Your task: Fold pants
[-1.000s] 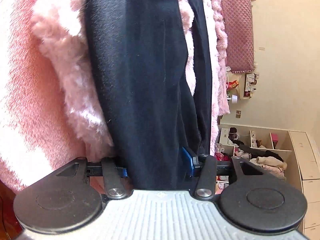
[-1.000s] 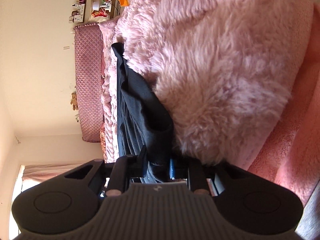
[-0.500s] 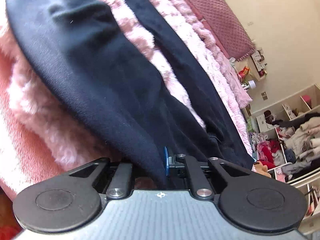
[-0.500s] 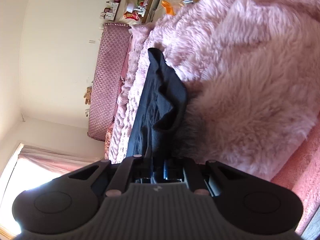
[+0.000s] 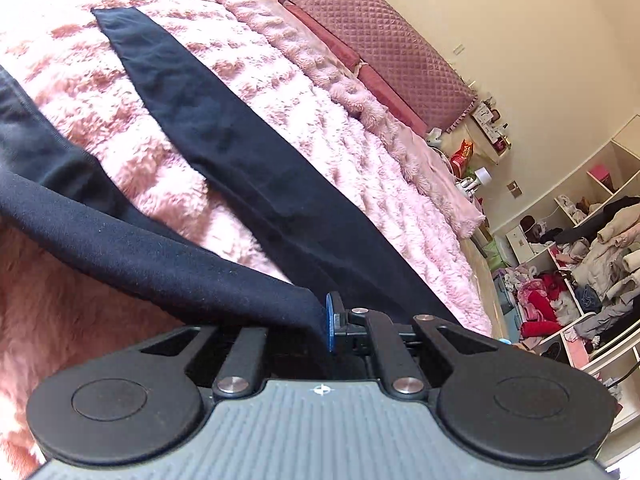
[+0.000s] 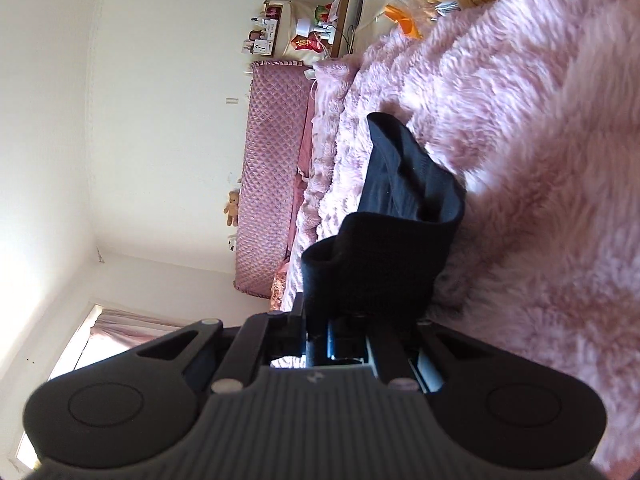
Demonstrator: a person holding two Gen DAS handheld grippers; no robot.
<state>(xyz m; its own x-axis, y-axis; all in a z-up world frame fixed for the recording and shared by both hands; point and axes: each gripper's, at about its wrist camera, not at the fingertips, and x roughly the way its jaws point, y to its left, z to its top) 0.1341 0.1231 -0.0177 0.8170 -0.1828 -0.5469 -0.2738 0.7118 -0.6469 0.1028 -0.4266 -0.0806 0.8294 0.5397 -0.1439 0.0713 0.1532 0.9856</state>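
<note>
The left gripper [image 5: 320,322] is clamped on a fold of the dark pants [image 5: 240,160], its jaws having just been closing with the cloth between them; a blue pad [image 5: 330,320] presses against the fabric at the pinch; from there one leg runs flat across the fluffy pink blanket [image 5: 320,112] on the bed toward its far end, while the other part of the garment sweeps off to the left edge of the left wrist view, lifted a little off the blanket; the right gripper [image 6: 320,336] is likewise closed on the pants [image 6: 380,256], a bunched dark edge gripped between its jaws, the rest trailing away over the pink blanket [image 6: 540,160]; a quilted pink headboard [image 5: 384,36] stands against the cream wall [image 5: 540,40]; a small teddy bear [image 6: 231,209] sits on top of it; open shelves [image 5: 580,248] crammed with clothes show beyond the foot of the bed in the left wrist view.
</note>
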